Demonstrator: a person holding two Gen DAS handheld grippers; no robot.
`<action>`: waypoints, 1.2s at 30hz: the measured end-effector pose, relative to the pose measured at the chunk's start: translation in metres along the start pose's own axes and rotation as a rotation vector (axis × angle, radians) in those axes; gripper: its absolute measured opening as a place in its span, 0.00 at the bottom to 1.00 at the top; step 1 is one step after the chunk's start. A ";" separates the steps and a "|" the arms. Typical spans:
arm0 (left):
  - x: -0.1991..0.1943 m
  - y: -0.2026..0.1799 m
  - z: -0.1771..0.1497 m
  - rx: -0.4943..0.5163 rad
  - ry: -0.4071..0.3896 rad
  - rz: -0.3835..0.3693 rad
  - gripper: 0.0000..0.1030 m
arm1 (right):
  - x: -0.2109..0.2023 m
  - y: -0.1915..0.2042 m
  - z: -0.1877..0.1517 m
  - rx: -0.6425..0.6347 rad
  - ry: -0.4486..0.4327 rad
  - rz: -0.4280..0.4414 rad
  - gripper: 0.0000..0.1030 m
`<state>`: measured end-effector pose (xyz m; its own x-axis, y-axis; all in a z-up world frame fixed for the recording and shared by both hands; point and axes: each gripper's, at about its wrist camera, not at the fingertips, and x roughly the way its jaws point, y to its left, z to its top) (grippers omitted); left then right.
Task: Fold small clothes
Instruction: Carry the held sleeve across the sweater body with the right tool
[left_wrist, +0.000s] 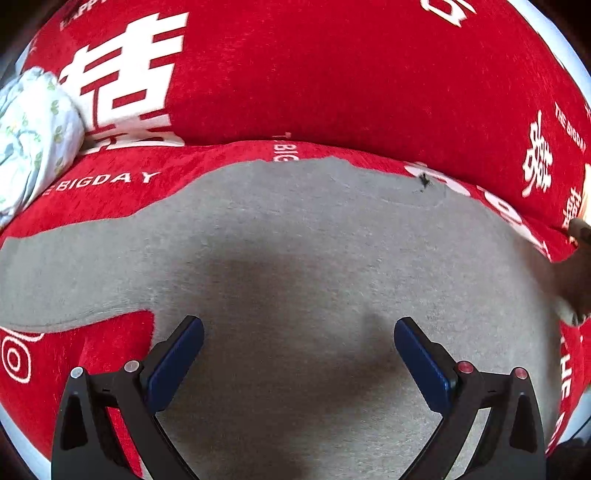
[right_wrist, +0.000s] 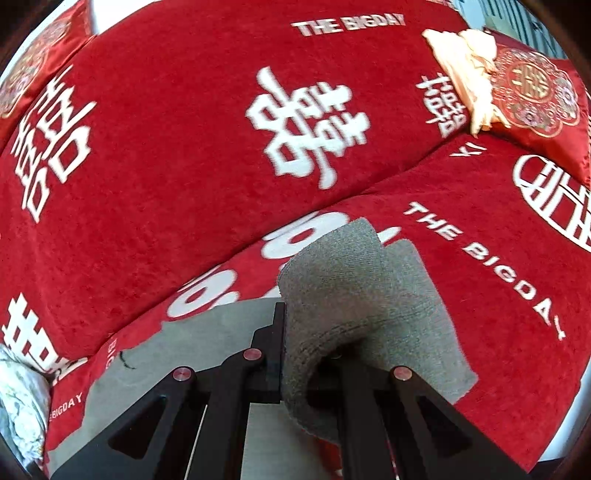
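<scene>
A small grey garment lies spread flat on a red sofa cover printed with white characters. My left gripper is open just above the grey cloth, its blue pads wide apart and empty. My right gripper is shut on a raised edge of the grey garment, which drapes over its fingers and hides the right finger. The flat rest of the garment lies to its lower left.
A white floral-print garment is bunched at the left against the sofa back; it also shows in the right wrist view. A cream garment and a red embroidered cushion sit at the far right.
</scene>
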<state>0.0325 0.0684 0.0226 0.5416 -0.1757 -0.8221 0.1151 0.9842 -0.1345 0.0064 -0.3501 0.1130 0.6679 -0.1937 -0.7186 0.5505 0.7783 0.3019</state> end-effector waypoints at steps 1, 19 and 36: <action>-0.001 0.003 0.001 -0.012 -0.005 -0.003 1.00 | 0.001 0.006 -0.002 -0.007 0.002 0.006 0.05; -0.011 0.037 0.011 -0.116 -0.022 -0.015 1.00 | 0.020 0.113 -0.035 -0.136 0.040 0.057 0.05; -0.026 0.084 0.019 -0.259 -0.052 -0.039 1.00 | 0.037 0.230 -0.103 -0.327 0.103 0.164 0.05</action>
<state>0.0440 0.1554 0.0433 0.5841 -0.2082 -0.7845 -0.0761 0.9482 -0.3083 0.1056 -0.1166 0.0915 0.6710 -0.0029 -0.7414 0.2404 0.9468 0.2138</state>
